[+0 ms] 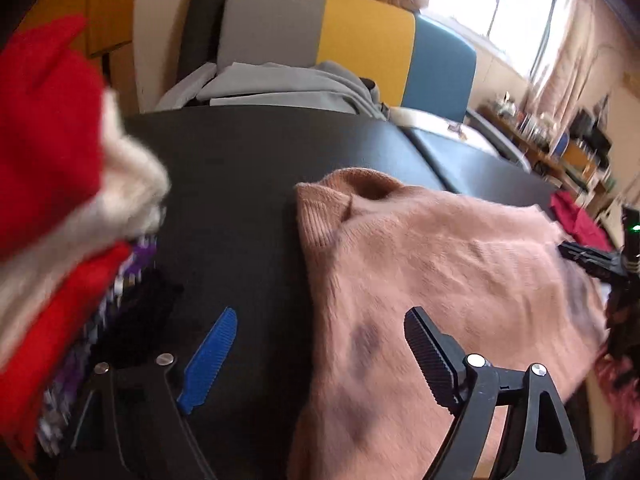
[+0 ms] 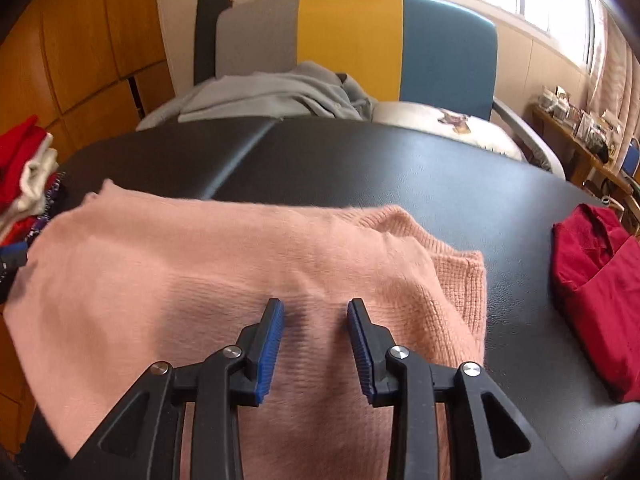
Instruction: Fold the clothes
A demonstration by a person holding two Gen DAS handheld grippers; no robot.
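A folded pink knit sweater point(image 2: 240, 264) lies on the black padded table point(image 2: 400, 168), its ribbed hem point(image 2: 464, 280) toward the right. My right gripper point(image 2: 315, 304) hovers over the sweater's near part, and the jaws stand apart with only flat cloth under the gap. My left gripper point(image 1: 320, 316) is open wide at the sweater's point(image 1: 440, 264) left edge. Its blue finger point(image 1: 216, 352) is over bare table and its black finger point(image 1: 428, 356) over the cloth. Nothing is pinched. The left gripper's tip point(image 2: 12, 258) shows at the left edge of the right wrist view.
A stack of folded clothes point(image 1: 60, 208), red, cream and purple, stands at the table's left end. A dark red garment point(image 2: 600, 280) lies at the right end. Behind the table, grey clothes point(image 2: 272, 96) lie on a grey, yellow and blue sofa point(image 2: 348, 40). Shelves point(image 2: 580, 136) stand far right.
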